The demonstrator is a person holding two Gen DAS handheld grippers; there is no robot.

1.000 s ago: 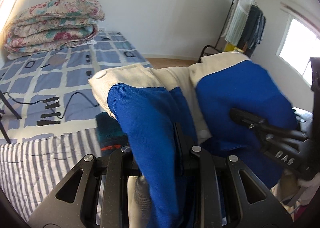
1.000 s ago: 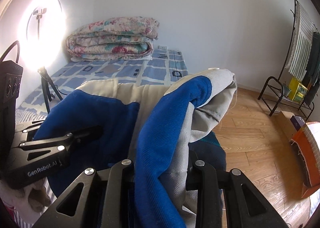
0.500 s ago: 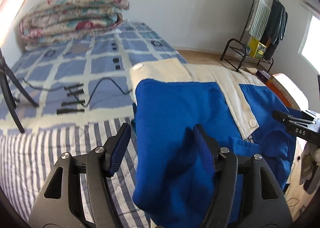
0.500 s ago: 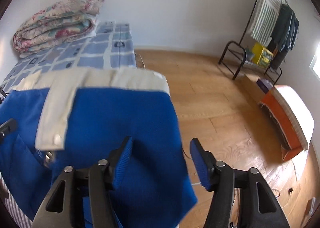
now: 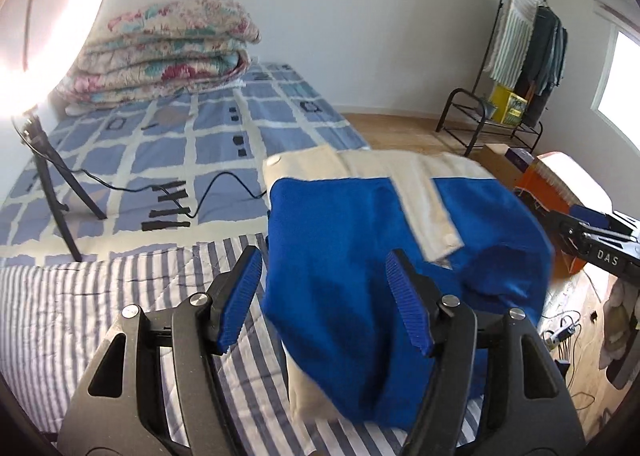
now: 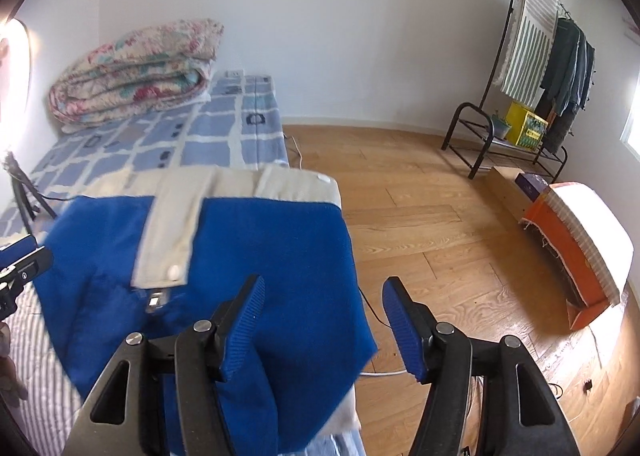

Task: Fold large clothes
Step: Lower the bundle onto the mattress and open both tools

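Note:
A blue and cream jacket [image 5: 360,240] lies folded on the striped sheet at the near corner of the bed; it also shows in the right wrist view [image 6: 248,240]. Its cream snap placket [image 6: 172,232] faces up. My left gripper [image 5: 326,300] is open, its jaws spread over the jacket's near left part without holding it. My right gripper [image 6: 324,326] is open, its left finger [image 6: 244,320] over the jacket's right edge, its right finger over the floor. The right gripper shows at the right edge of the left wrist view [image 5: 592,240].
The bed has a striped sheet [image 5: 80,296] near me and a blue checked cover [image 5: 160,152] beyond. A folded floral quilt [image 5: 168,48] lies at the head. A ring light tripod [image 5: 52,184] with a black cable stands on the bed. A clothes rack [image 6: 536,68] and an orange box [image 6: 576,244] stand on the wooden floor.
Both grippers let go of the jacket and opened. The jacket dropped from a bunched, lifted fold to lie folded on the bed. Both grippers drew back a little.

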